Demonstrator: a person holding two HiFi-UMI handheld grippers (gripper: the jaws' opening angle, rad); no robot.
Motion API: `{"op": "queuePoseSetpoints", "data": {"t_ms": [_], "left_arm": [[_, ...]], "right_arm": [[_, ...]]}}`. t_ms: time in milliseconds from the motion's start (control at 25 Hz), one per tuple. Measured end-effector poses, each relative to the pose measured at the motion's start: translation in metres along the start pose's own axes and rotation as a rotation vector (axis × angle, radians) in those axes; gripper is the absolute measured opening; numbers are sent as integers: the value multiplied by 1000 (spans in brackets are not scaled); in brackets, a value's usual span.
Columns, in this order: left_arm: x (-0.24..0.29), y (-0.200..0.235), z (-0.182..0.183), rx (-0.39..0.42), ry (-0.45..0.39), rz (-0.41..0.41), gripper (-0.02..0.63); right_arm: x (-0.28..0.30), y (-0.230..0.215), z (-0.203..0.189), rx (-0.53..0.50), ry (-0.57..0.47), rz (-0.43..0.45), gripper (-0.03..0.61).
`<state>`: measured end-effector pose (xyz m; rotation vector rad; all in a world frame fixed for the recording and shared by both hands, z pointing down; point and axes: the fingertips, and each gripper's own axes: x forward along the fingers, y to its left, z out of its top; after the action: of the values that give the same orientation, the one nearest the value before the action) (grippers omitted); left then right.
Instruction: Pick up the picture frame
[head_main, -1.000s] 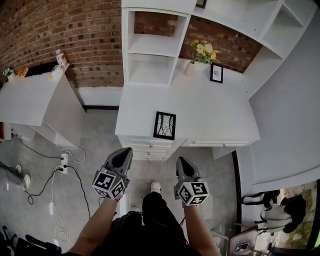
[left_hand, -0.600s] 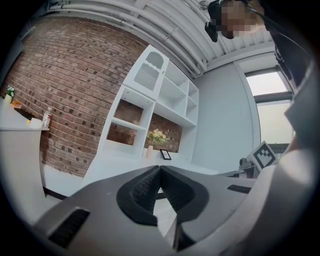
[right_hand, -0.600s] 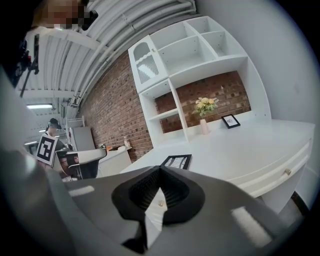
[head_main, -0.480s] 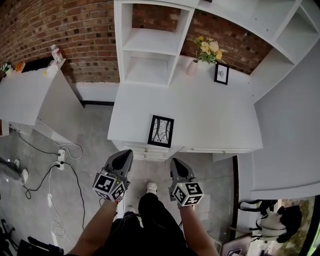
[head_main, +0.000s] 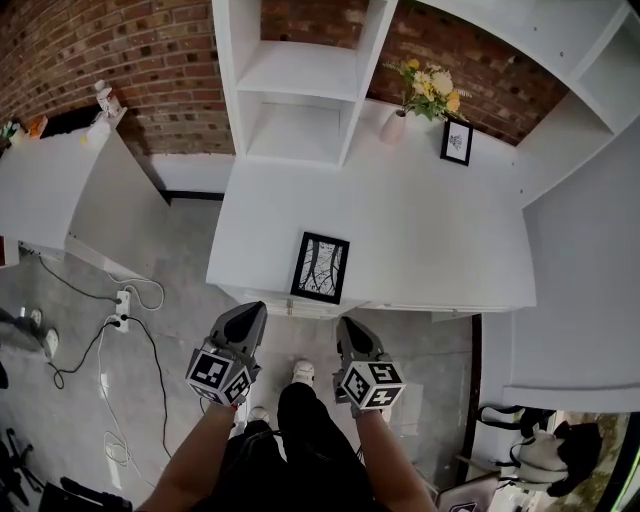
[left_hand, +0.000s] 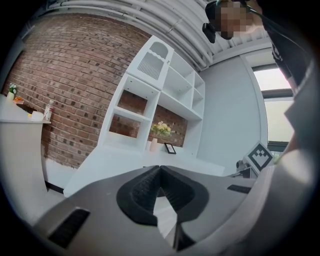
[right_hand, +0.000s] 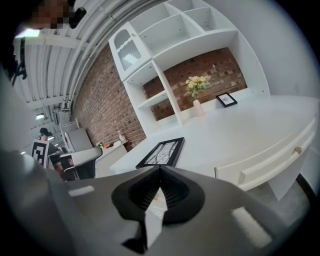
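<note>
Head view has the picture frame (head_main: 321, 267) lying flat near the front edge of the white tabletop (head_main: 430, 240). The other small frame (head_main: 457, 142) and the flower vase (head_main: 397, 125) sit way at the back by the brick wall, so don't mix those up. Your left gripper (head_main: 244, 314) and right gripper (head_main: 351, 328) both hang short of the tabletop, fingers pressed together with nothing in them, so I'd spread the right one's fingers first, then come in low at the frame's near edge and pinch the border.
</note>
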<state>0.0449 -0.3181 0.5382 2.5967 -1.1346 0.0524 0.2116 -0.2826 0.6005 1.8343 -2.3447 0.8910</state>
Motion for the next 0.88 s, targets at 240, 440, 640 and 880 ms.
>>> {"op": "queuePoseSetpoints", "data": {"t_ms": [240,440,640,880], "left_arm": [[10,2,-12,-11,28,19,-4],[16,7,-21,-17,46,36,-4],[22,6,-27,-17,62,40,-3],[26,8,-29,-22,73,54,-4]], "right_arm": [[16,-4,-10,106,48,66,55],[26,-5,-14,222,52,118,72],[34,-5,-16,328,69,175,124],[44,-5,-13,397,77,211,149]]}}
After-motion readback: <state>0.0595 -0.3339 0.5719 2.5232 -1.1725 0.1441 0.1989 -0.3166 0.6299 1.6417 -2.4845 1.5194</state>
